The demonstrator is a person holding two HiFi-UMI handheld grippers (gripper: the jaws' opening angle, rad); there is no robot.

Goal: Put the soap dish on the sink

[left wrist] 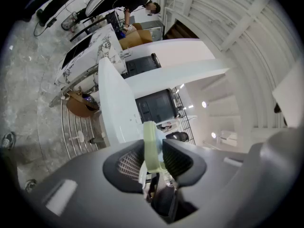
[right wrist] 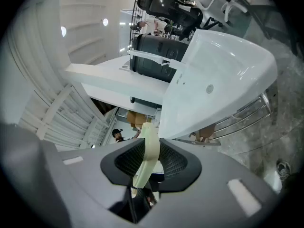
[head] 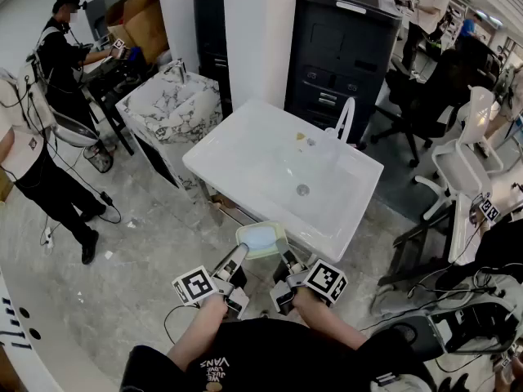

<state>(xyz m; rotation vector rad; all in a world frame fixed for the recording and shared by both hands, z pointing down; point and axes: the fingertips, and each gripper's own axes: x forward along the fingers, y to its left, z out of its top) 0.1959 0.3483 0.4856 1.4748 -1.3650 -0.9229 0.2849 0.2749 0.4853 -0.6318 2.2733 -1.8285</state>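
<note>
A pale green soap dish with a light blue inside hangs in the air just before the near rim of the white sink. Both grippers hold it from below. My left gripper is shut on its left edge, and the rim of the soap dish shows pinched between the dark ribbed pads. My right gripper is shut on the right edge of the soap dish. The sink fills the space ahead in both gripper views.
A white faucet rises at the sink's far right rim, with the drain in the basin. A marble-patterned cabinet stands to the left, a black printer behind. People stand at the left, office chairs at the right.
</note>
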